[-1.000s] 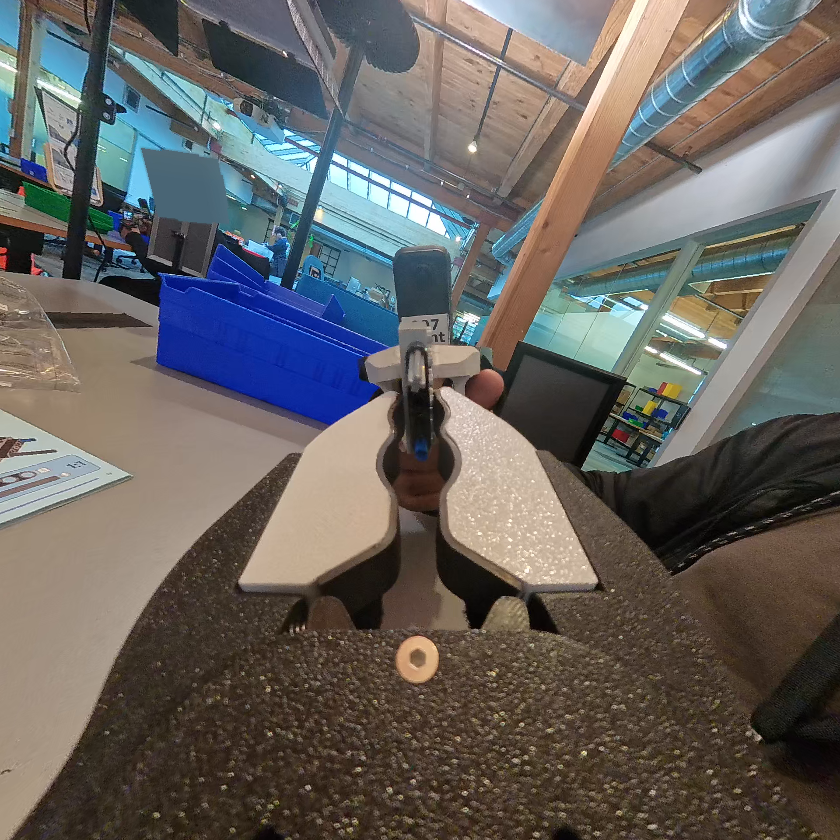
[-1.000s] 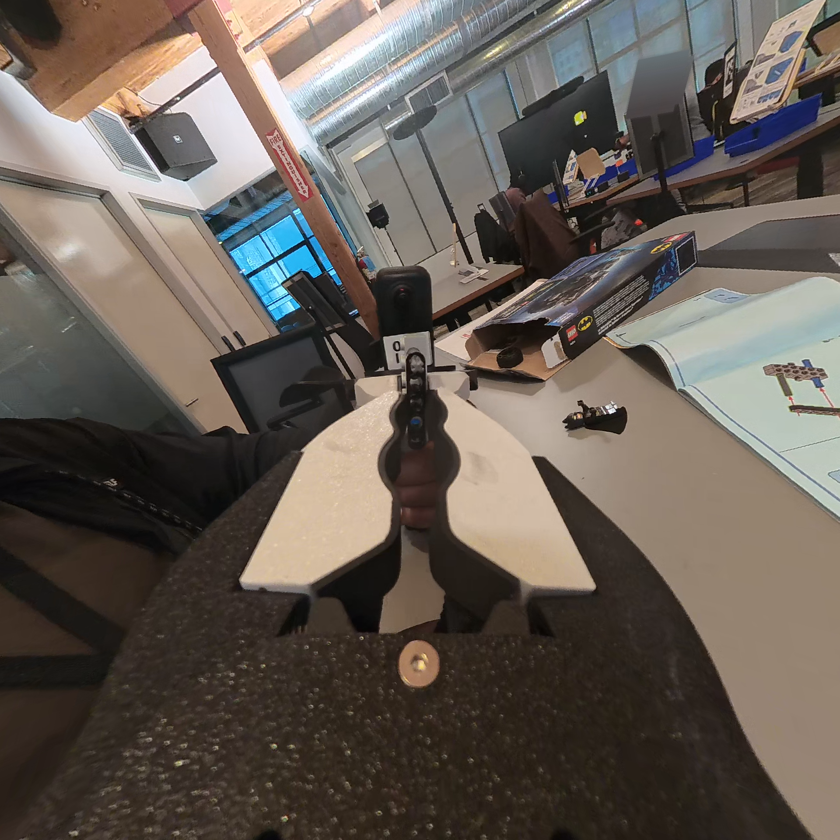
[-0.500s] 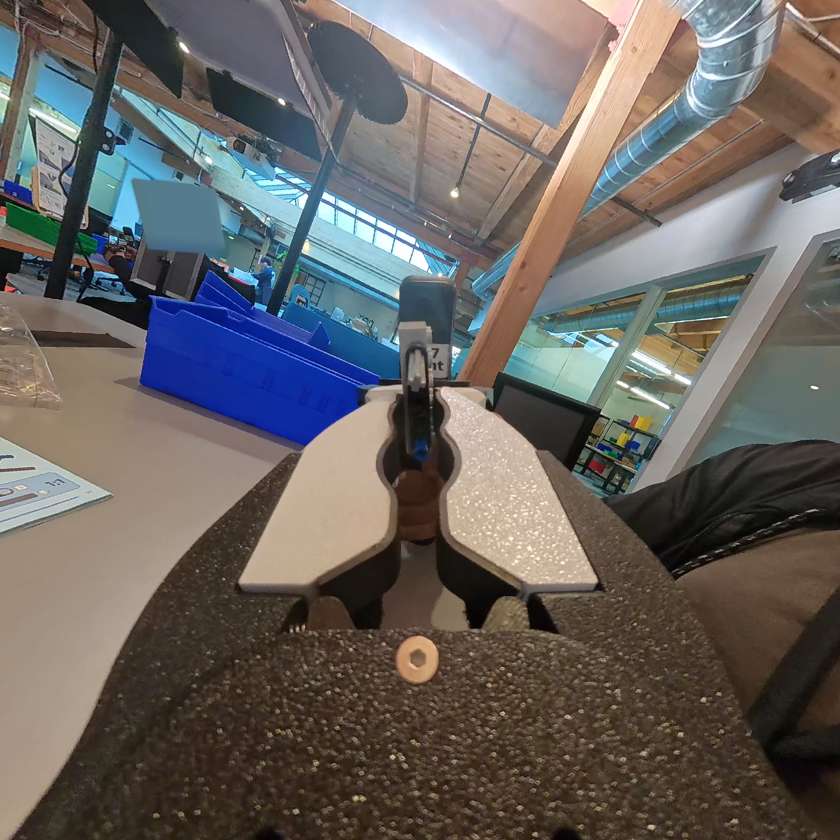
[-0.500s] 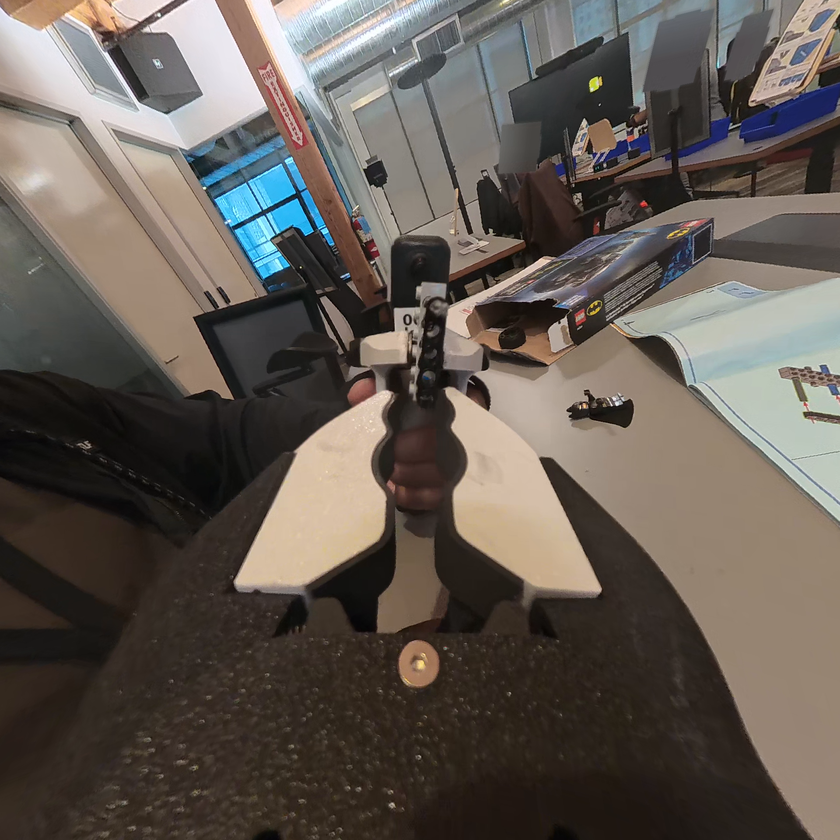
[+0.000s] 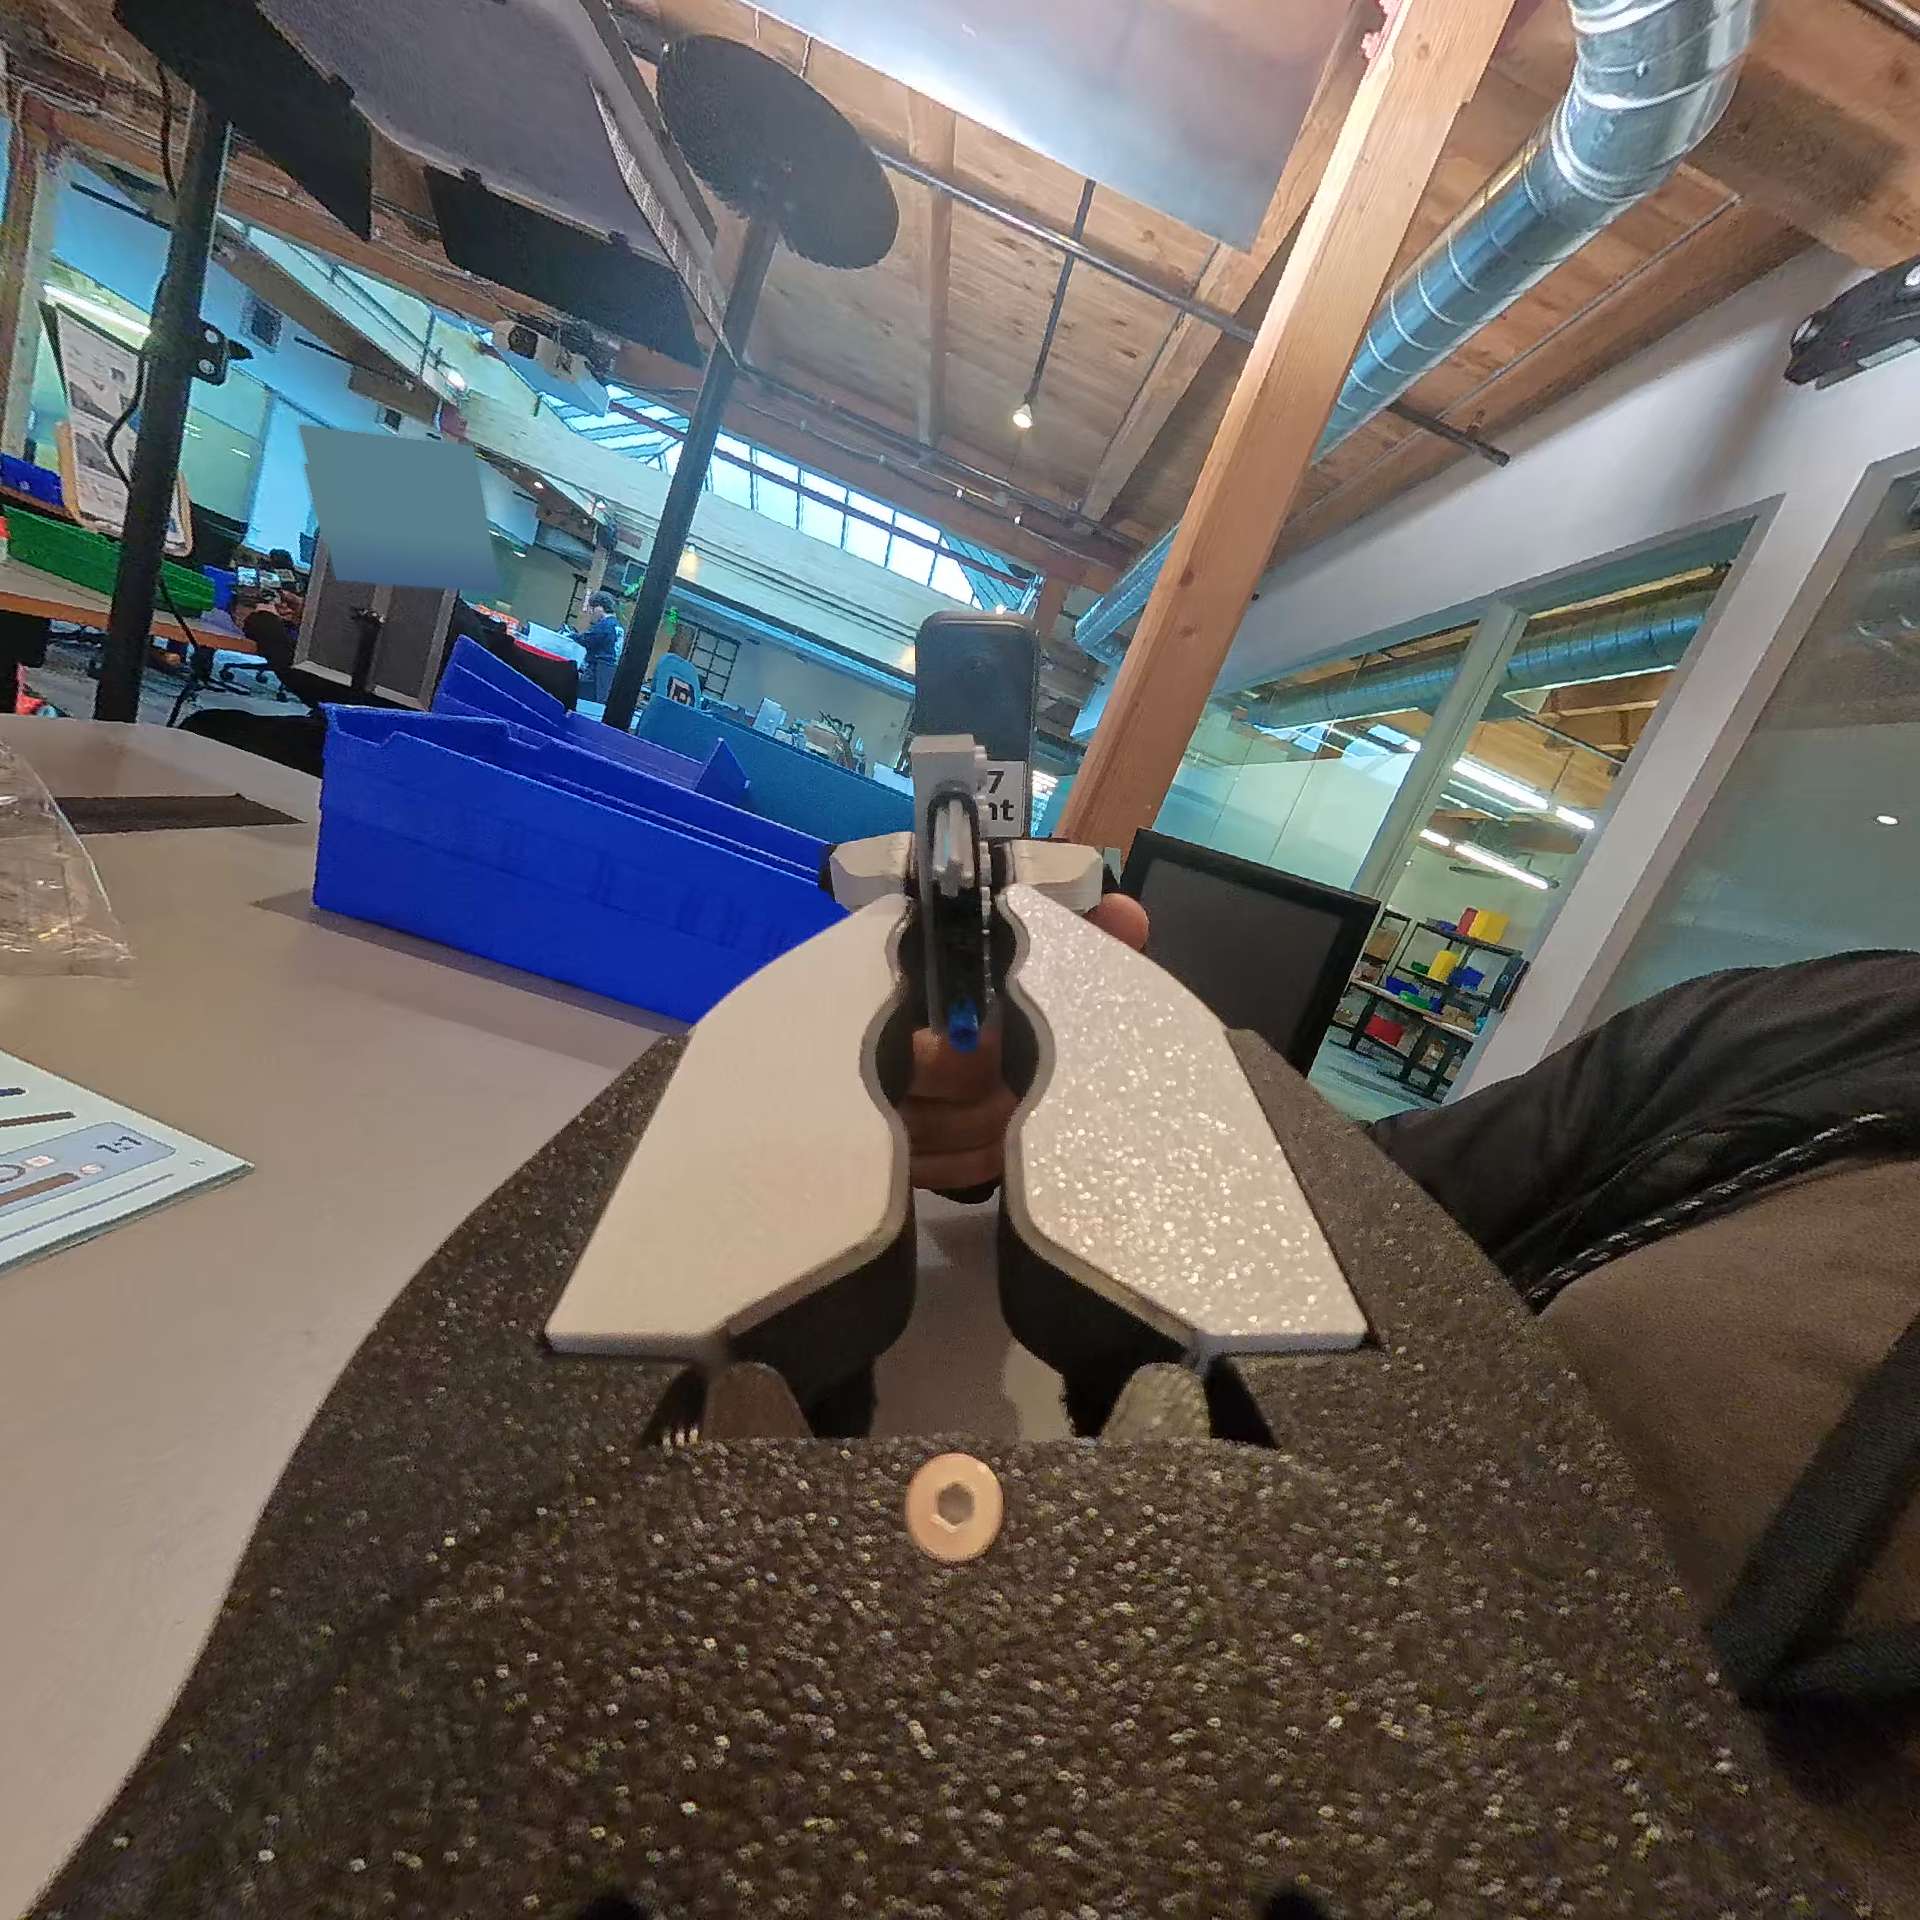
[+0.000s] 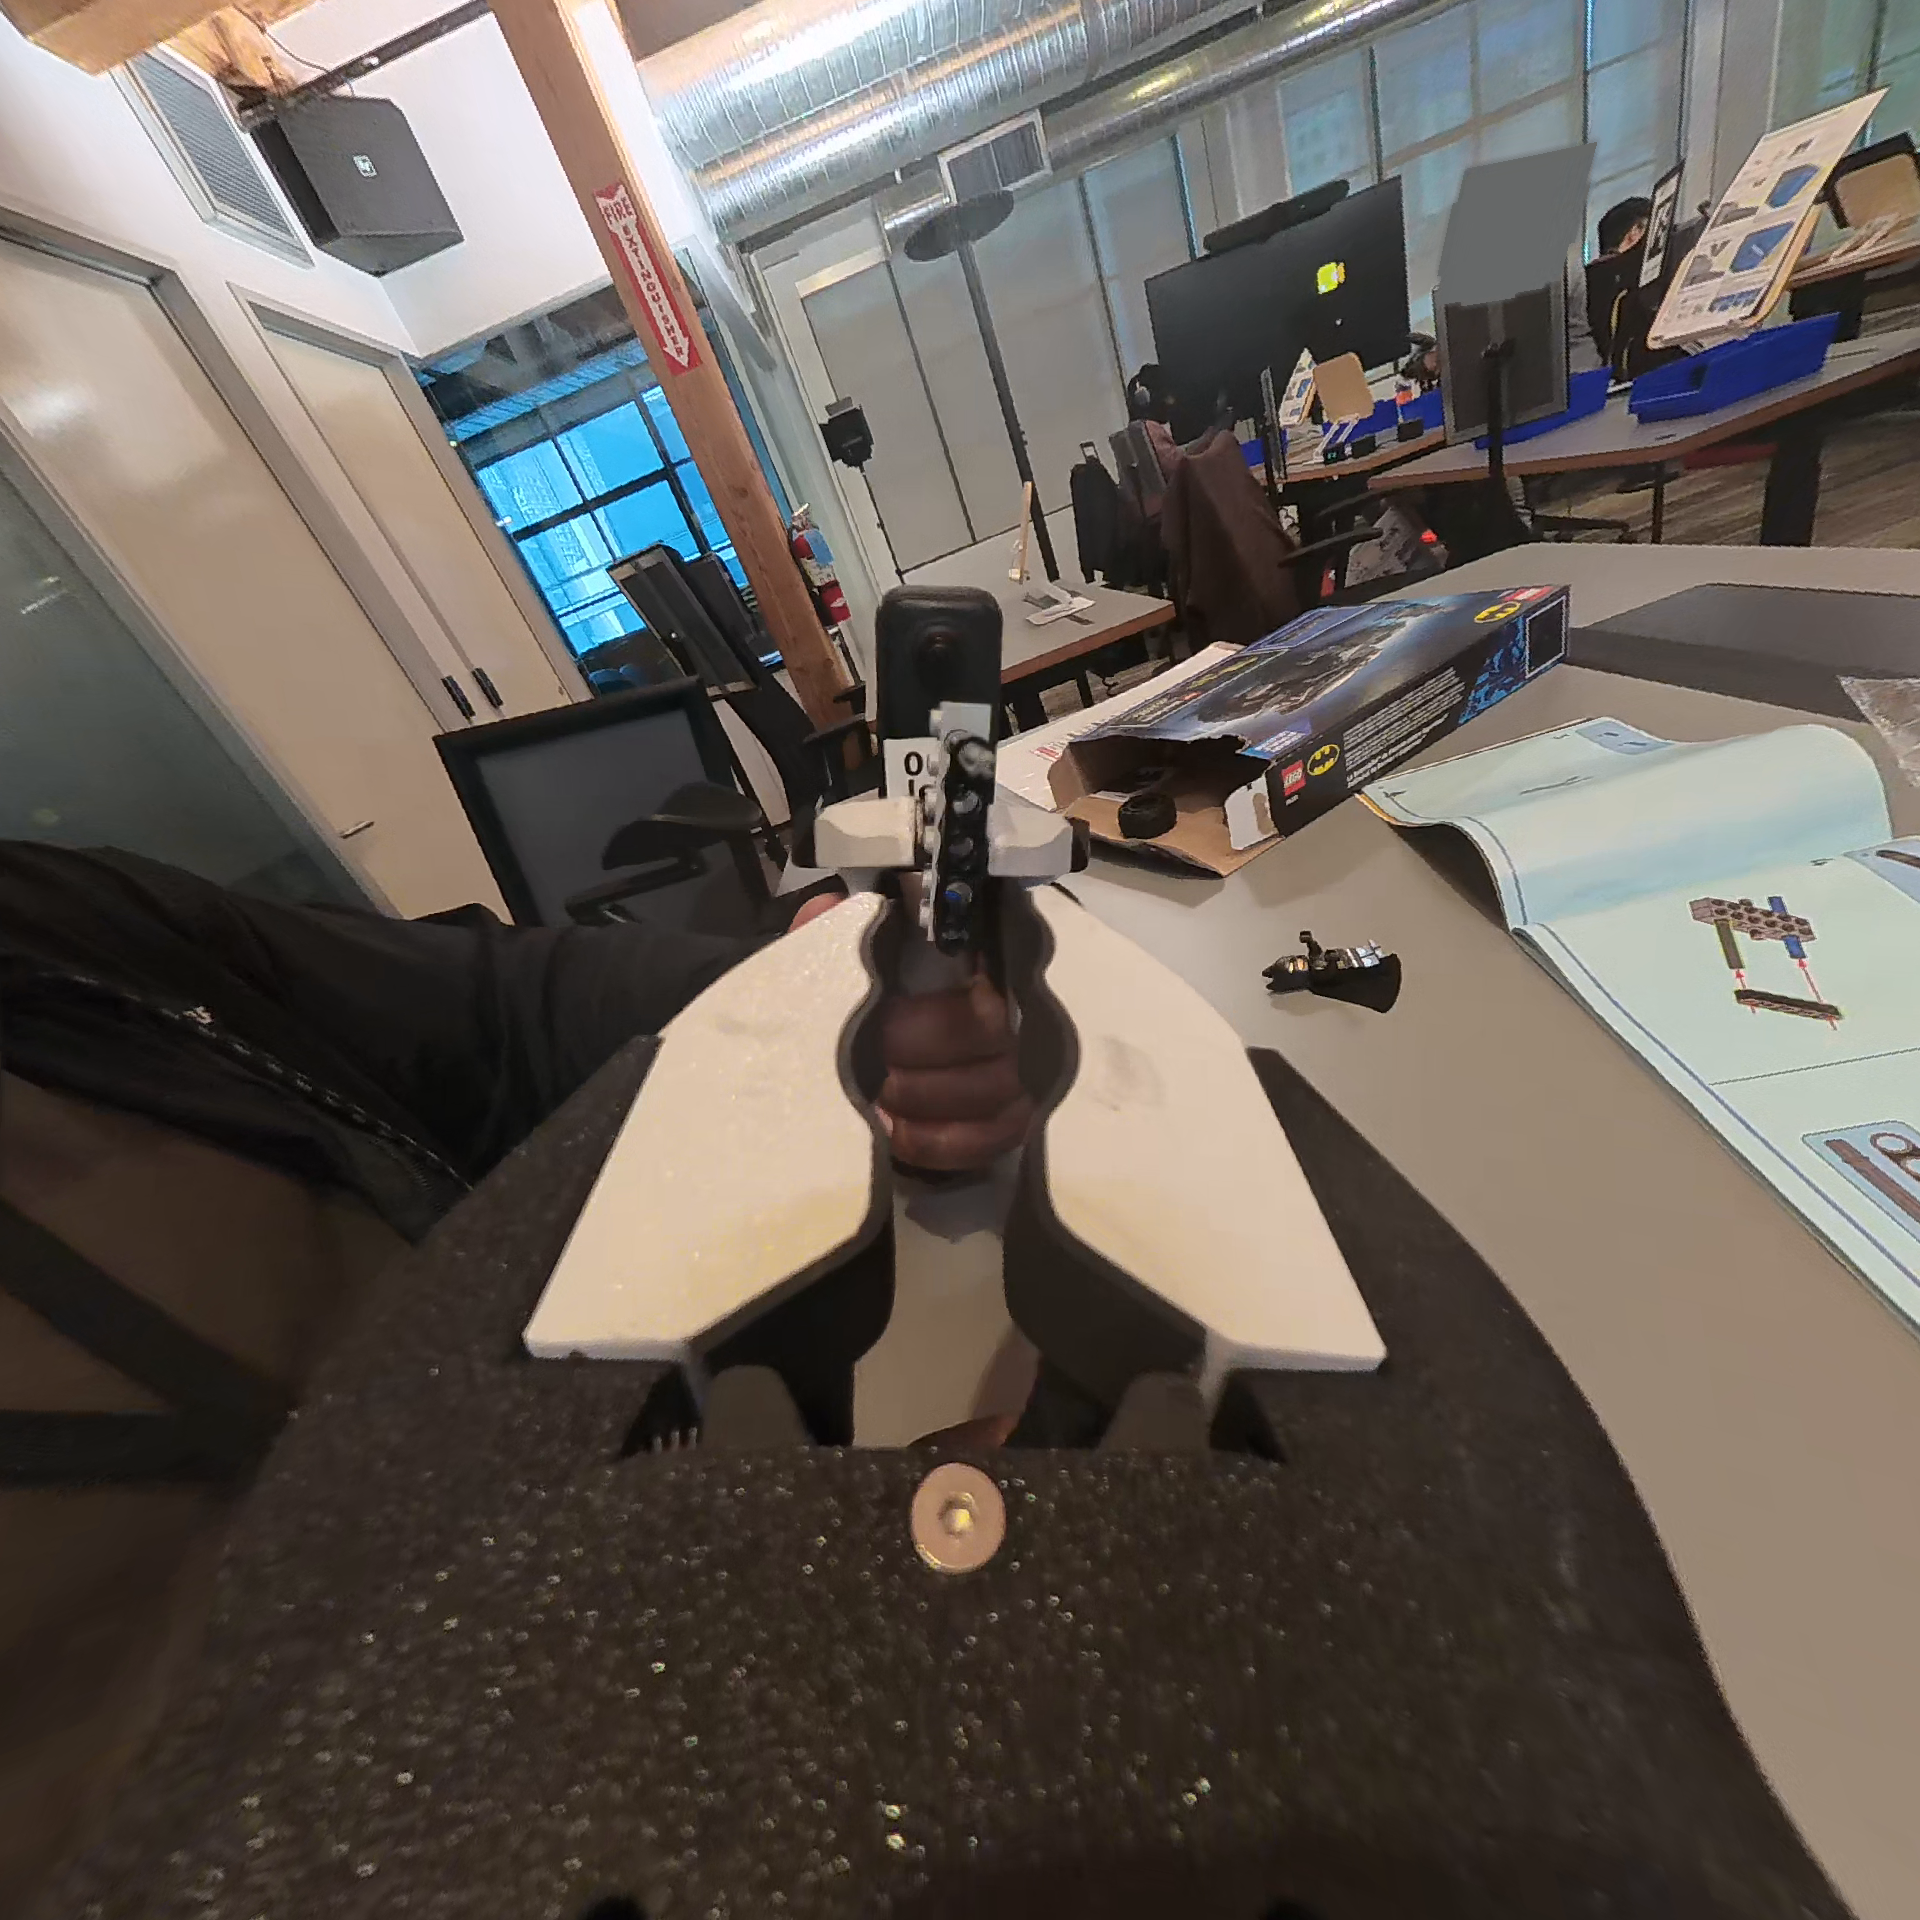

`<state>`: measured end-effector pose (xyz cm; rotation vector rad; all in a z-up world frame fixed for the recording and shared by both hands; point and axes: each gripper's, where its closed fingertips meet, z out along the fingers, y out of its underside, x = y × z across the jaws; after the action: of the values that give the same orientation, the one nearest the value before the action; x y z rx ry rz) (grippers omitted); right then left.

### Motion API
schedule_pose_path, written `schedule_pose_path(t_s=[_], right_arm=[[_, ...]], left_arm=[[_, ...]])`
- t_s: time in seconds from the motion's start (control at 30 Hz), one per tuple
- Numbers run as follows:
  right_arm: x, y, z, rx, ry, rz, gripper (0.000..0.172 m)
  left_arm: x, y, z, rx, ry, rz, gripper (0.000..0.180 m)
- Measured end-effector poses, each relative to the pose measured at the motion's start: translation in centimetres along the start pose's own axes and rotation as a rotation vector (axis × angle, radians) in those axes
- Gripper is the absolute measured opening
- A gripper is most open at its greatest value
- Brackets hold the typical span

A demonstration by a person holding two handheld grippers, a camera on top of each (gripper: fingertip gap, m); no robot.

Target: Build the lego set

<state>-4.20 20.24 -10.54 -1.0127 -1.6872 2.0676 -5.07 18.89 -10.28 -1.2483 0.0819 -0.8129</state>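
the left gripper (image 5: 953,920) is clamped on a slim black-and-grey brick piece (image 5: 958,935) with a blue pin at its lower end. the piece is upright in the air, off the table (image 5: 364,1049). the right gripper (image 6: 956,920) faces it nose to nose. its fingers (image 6: 800,997) stand a little apart on either side of the piece's lower end without pressing it.

from the left wrist, bare table lies at 9 o'clock. blue bins (image 5: 540,842) wall it at 10 o'clock, with a booklet (image 5: 94,1164) corner and a clear bag (image 5: 42,883) at the left edge. from the right wrist, a small black part (image 6: 1335,971) lies near at 3 o'clock, with the open booklet past it. a torn box (image 6: 1351,696) sits at 2 o'clock. a dark sleeve (image 6: 364,1018) fills 9 o'clock.

the room is an open office with wooden posts, ducts and desks.
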Motion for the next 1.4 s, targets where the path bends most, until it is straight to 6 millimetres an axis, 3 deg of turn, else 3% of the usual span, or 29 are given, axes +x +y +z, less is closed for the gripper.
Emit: schedule_pose_path(t_s=[0.2,1.4], right_arm=[[-0.1,0.4,0.2,-0.021,0.003,-0.014,0.008],[-0.3,1.0,0.8,-0.034,-0.026,0.021,0.008]], left_arm=[[0.1,0.5,0.2,-0.028,0.000,0.016,0.011],[0.2,0.0,0.2,0.033,-0.002,0.000,0.011]])
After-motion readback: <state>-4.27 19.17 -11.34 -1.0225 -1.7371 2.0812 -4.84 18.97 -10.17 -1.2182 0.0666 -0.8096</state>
